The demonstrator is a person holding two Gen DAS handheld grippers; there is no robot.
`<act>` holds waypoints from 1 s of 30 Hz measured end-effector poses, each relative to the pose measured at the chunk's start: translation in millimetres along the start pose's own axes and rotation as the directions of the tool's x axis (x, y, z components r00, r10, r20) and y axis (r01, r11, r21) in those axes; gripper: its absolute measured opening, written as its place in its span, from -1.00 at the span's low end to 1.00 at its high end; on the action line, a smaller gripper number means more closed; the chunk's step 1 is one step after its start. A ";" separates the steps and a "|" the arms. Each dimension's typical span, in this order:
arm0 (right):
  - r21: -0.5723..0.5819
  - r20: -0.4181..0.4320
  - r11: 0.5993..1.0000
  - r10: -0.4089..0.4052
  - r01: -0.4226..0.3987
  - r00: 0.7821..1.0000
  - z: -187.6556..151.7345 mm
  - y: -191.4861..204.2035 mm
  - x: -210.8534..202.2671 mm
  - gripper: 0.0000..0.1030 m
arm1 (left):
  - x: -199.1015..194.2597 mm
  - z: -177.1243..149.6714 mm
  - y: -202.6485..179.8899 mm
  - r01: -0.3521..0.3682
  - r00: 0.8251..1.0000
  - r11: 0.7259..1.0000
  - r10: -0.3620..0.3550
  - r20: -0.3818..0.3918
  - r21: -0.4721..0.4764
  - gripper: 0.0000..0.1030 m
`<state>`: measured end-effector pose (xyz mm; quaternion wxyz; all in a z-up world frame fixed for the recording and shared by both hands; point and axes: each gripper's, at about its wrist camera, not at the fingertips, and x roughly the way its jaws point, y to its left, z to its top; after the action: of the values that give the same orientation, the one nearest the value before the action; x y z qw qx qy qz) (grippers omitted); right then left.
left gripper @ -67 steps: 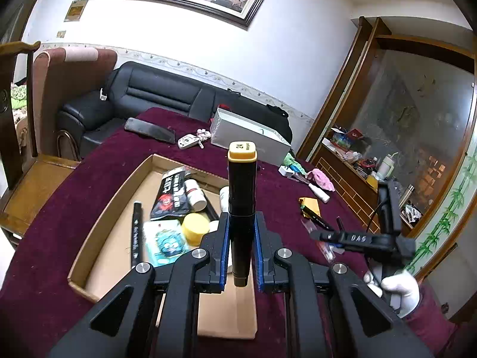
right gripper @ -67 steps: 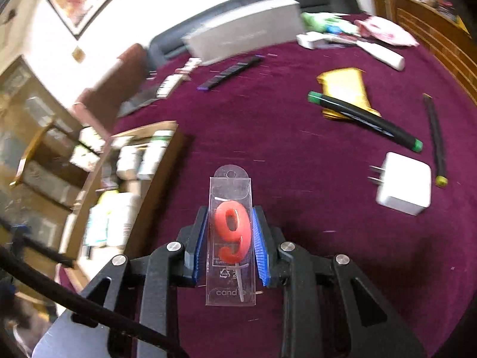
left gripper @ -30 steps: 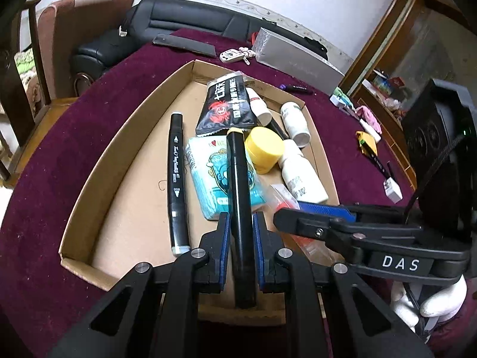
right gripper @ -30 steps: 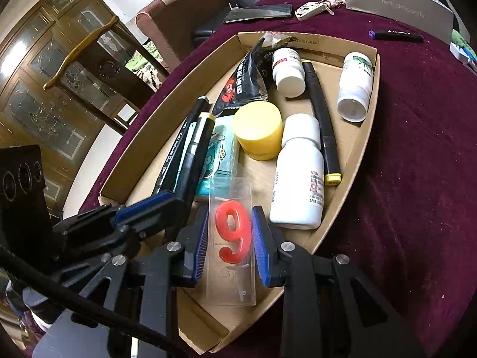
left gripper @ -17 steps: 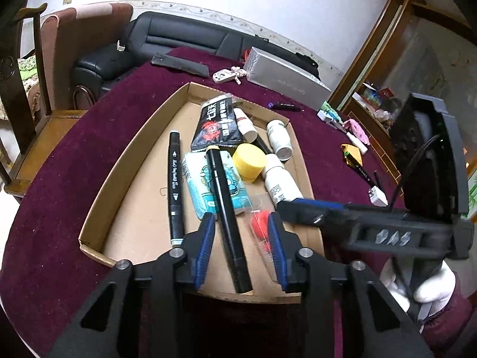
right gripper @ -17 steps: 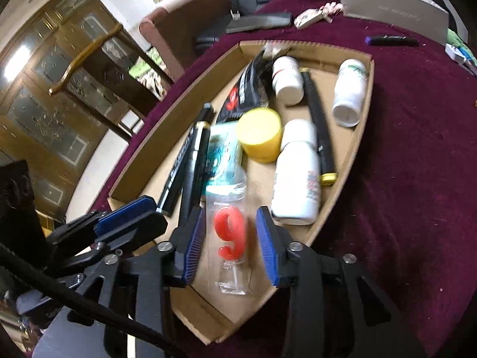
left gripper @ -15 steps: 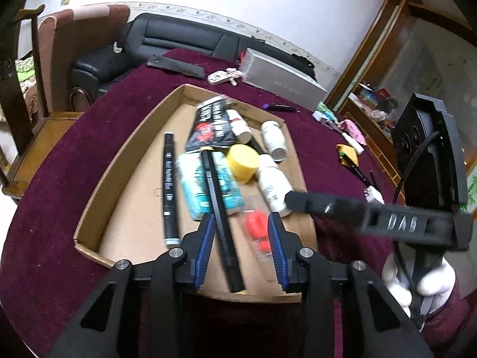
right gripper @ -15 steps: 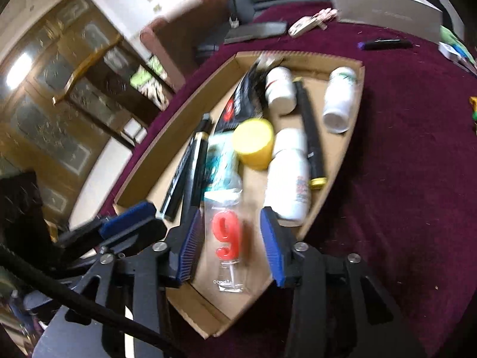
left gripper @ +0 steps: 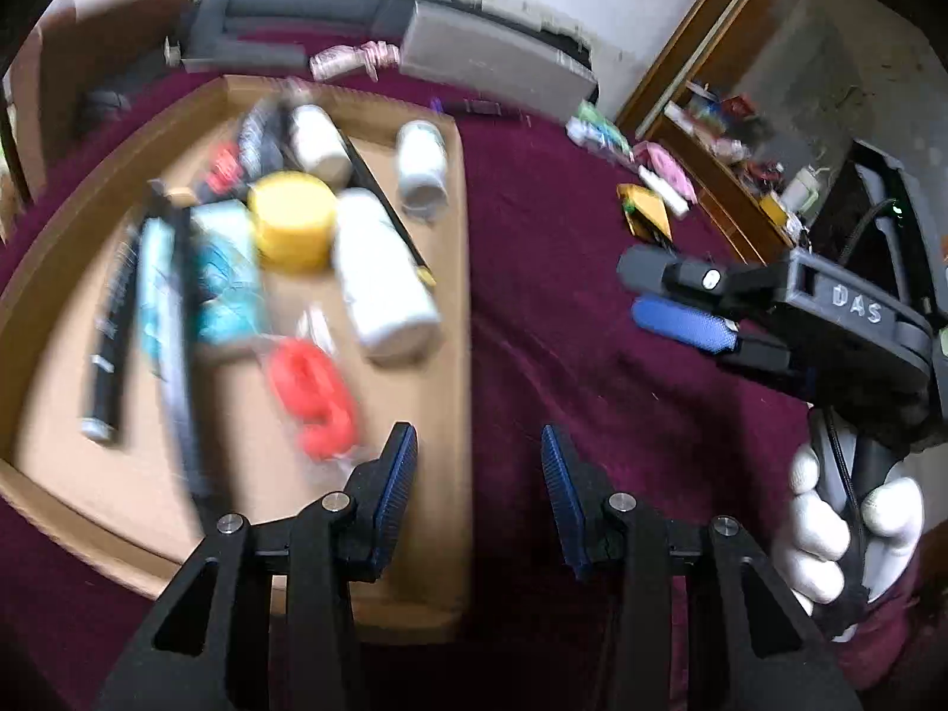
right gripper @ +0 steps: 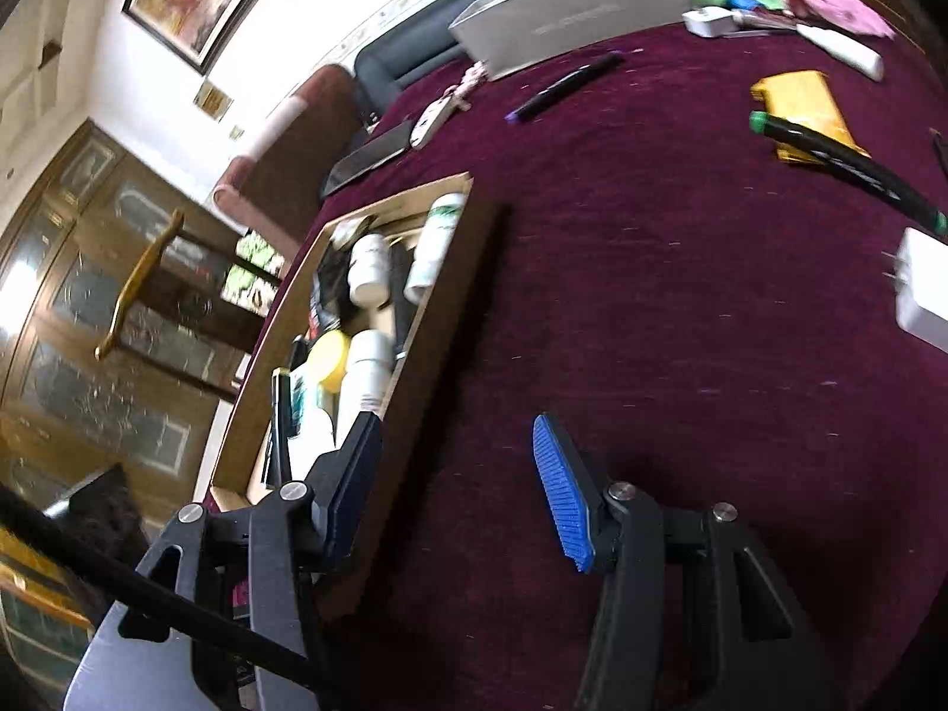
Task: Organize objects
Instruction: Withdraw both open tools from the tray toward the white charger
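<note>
Jaws apart, empty; 2 grippers (left gripper: 479, 483) (right gripper: 456, 489)

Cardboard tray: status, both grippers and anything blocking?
Left gripper and right gripper open, empty, fingers just opened. Red 9 candle and black marker lying in the cardboard tray. Nothing blocking.

My right gripper (right gripper: 456, 474) hangs over the maroon tablecloth (right gripper: 681, 308), jaws just opened and empty, beside the cardboard tray (right gripper: 415, 367) of bottles; a green-capped marker (right gripper: 841, 163) lies across a yellow packet (right gripper: 800, 98) beyond.
</note>
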<state>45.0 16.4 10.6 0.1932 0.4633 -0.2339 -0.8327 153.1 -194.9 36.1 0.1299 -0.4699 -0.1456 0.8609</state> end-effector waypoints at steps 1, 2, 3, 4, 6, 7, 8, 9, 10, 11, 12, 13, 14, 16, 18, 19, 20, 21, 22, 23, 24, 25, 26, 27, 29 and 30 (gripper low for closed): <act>0.009 0.008 1.000 0.001 -0.001 1.000 0.6 -5.2 -3.8 0.01 | 1.9 0.7 -6.7 -0.022 1.000 1.000 0.022 0.002 0.009 -0.07; 0.019 0.015 1.000 0.002 -0.002 1.000 1.4 -9.9 -6.3 0.01 | 3.6 1.4 -11.1 -0.026 1.000 1.000 0.026 0.000 0.013 0.04; 0.033 0.024 0.999 0.005 -0.005 1.000 2.5 -16.4 -10.6 0.01 | 5.4 2.1 -15.5 -0.029 1.000 0.999 0.029 -0.001 0.018 0.13; 0.047 0.033 0.999 0.007 -0.009 0.999 3.3 -23.3 -14.9 0.01 | 7.9 3.0 -19.5 -0.035 0.999 0.999 0.035 -0.003 0.020 0.13; 0.073 0.051 0.997 0.008 -0.012 0.999 4.8 -36.1 -22.6 0.01 | 11.1 4.6 -25.0 -0.031 0.999 0.999 0.031 -0.006 0.016 0.13; 0.085 0.058 0.996 0.007 -0.012 0.998 5.1 -41.6 -25.5 0.01 | 13.4 6.2 -28.1 -0.026 1.000 1.000 0.026 -0.011 0.014 0.13; 0.101 0.068 0.995 0.006 -0.013 0.998 5.6 -49.3 -30.1 0.01 | 15.4 7.2 -31.4 -0.029 0.999 0.999 0.029 -0.015 0.016 0.13; 0.113 0.075 0.994 0.005 -0.013 0.997 5.3 -54.8 -34.5 0.01 | 17.5 7.9 -35.0 -0.035 0.999 0.999 0.036 -0.017 0.024 0.13; 0.126 0.083 0.992 0.003 -0.013 0.997 5.5 -60.7 -38.7 0.01 | 20.4 8.1 -39.6 -0.039 0.999 0.999 0.040 -0.020 0.033 0.13; 0.139 0.090 0.990 0.001 -0.014 0.996 5.2 -66.8 -43.1 0.01 | 22.4 8.1 -42.7 -0.045 0.999 0.998 0.046 -0.022 0.041 0.13; 0.151 0.098 0.988 -0.001 -0.014 0.995 4.9 -73.4 -48.6 0.01 | 23.2 9.0 -45.5 -0.057 0.998 0.997 0.058 -0.026 0.051 0.13; 0.162 0.106 0.987 -0.003 -0.014 0.994 4.7 -79.0 -53.0 0.01 | 24.6 9.2 -45.9 -0.059 0.998 0.997 0.061 -0.032 0.054 0.13; 0.173 0.116 0.985 -0.006 -0.014 0.993 4.4 -85.3 -59.1 0.01 | 23.5 11.0 -44.7 -0.050 0.998 0.998 0.051 -0.039 0.048 0.13; 0.195 0.139 0.981 -0.021 -0.006 0.990 5.1 -99.5 -72.3 0.01 | 12.1 17.3 -42.0 -0.021 1.000 0.999 0.021 -0.014 0.028 0.13; 0.216 0.168 0.976 -0.050 0.013 0.984 6.5 -115.7 -88.8 0.01 | -3.8 25.0 -46.4 -0.015 0.999 0.999 0.014 0.041 0.042 0.13; 0.226 0.185 0.974 -0.074 0.031 0.980 7.5 -124.2 -97.5 0.04 | -11.7 29.5 -52.2 -0.011 0.998 0.998 0.007 0.067 0.060 0.15; 0.239 0.203 0.969 -0.110 0.059 0.973 8.4 -134.9 -107.4 0.05 | -14.9 33.4 -58.3 -0.008 0.997 0.997 0.002 0.081 0.075 0.17; 0.250 0.215 0.965 -0.137 0.081 0.967 9.0 -143.7 -114.9 0.07 | -18.1 36.4 -64.4 0.000 0.996 0.996 -0.008 0.091 0.091 0.17; 0.262 0.223 0.960 -0.158 0.097 0.962 9.1 -152.3 -120.9 0.07 | -18.6 39.3 -71.8 0.015 0.995 0.994 -0.025 0.097 0.106 0.17; 0.277 0.228 0.955 -0.173 0.106 0.958 8.9 -160.7 -126.2 0.07 | -16.8 41.1 -77.0 0.038 0.995 0.990 -0.051 0.087 0.136 0.17; 0.298 0.231 0.949 -0.182 0.108 0.956 7.9 -170.1 -131.3 0.07 | -12.8 42.7 -82.6 0.053 0.995 0.988 -0.065 0.078 0.146 0.17; 0.315 0.234 0.943 -0.186 0.107 0.954 6.3 -178.3 -135.2 0.07 | -6.8 43.1 -89.2 0.071 0.995 0.985 -0.081 0.060 0.157 0.17; 0.324 0.236 0.940 -0.191 0.109 0.953 4.8 -184.0 -137.8 0.07 | -1.2 42.5 -94.2 0.083 0.995 0.982 -0.091 0.042 0.167 0.17; 0.333 0.234 0.936 -0.198 0.113 0.952 3.0 -189.2 -139.0 0.07 | 6.9 41.7 -101.3 0.092 0.995 0.979 -0.096 0.015 0.181 0.17; 0.344 0.221 0.933 -0.193 0.109 0.956 2.8 -195.9 -136.3 0.07 | 19.6 41.0 -111.4 0.102 0.995 0.974 -0.099 -0.023 0.200 0.17; 0.346 0.215 0.932 -0.189 0.106 0.958 2.8 -197.4 -135.5 0.07 | 25.9 40.7 -116.2 0.106 0.994 0.973 -0.101 -0.033 0.206 0.17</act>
<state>89.0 251.0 -8.1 0.0185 0.3991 -0.3567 -0.8445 115.1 -83.4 80.4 0.2244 -0.4553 -0.0779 0.8581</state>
